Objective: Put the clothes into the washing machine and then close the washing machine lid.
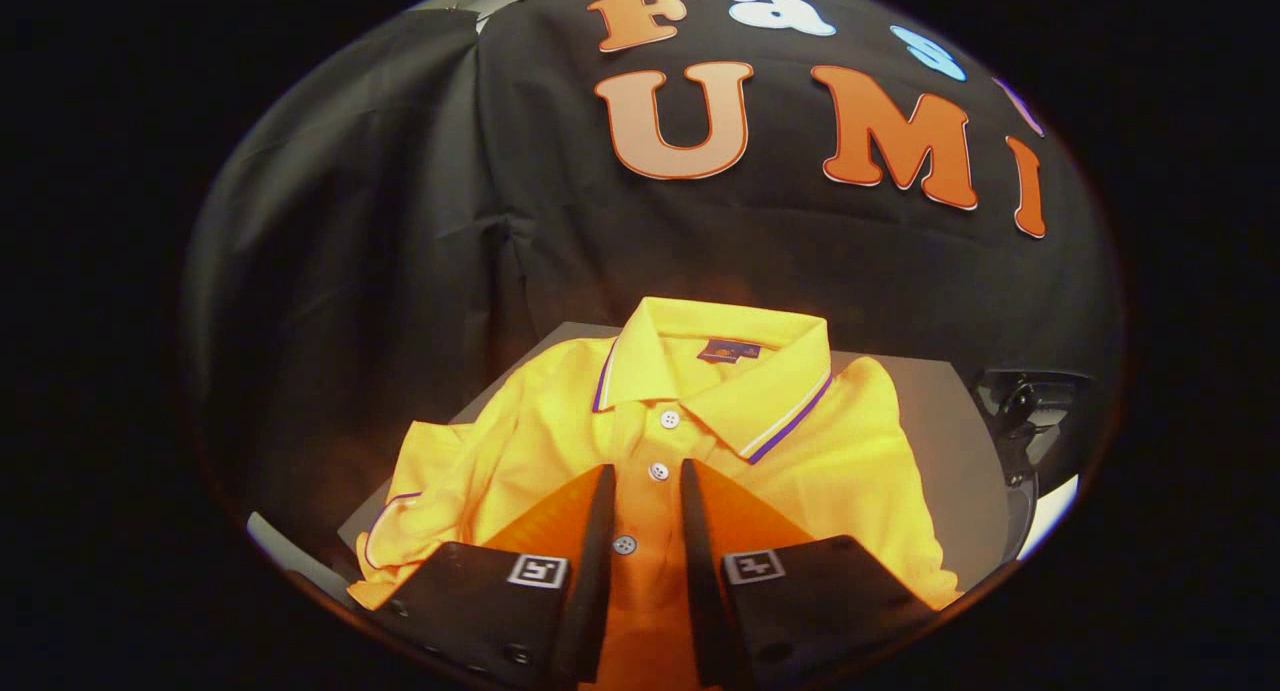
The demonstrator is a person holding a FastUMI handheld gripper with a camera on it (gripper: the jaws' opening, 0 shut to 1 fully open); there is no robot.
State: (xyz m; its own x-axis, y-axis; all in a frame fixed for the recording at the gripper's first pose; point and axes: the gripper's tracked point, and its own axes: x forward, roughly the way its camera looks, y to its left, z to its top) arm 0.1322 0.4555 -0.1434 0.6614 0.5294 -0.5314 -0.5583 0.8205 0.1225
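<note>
Squarely on the grey tabletop (930, 421) lies a yellow polo shirt (540, 441), collar (720, 361) toward the booth's black cloth wall, its button placket (655, 471) running straight back between the jaws. The gripper (648, 476) hangs over the shirt front, jaws parted by a narrow gap and holding nothing; whether they touch the fabric cannot be told. By the look of it, the pick-up is only beginning. The next move calls for pinching a fold near the placket. A dark object (1030, 411), possibly the washing machine, sits beyond the shirt's far sleeve.

A staged recording booth: black cloth wall (400, 221) draped behind a small grey table (940, 421).
</note>
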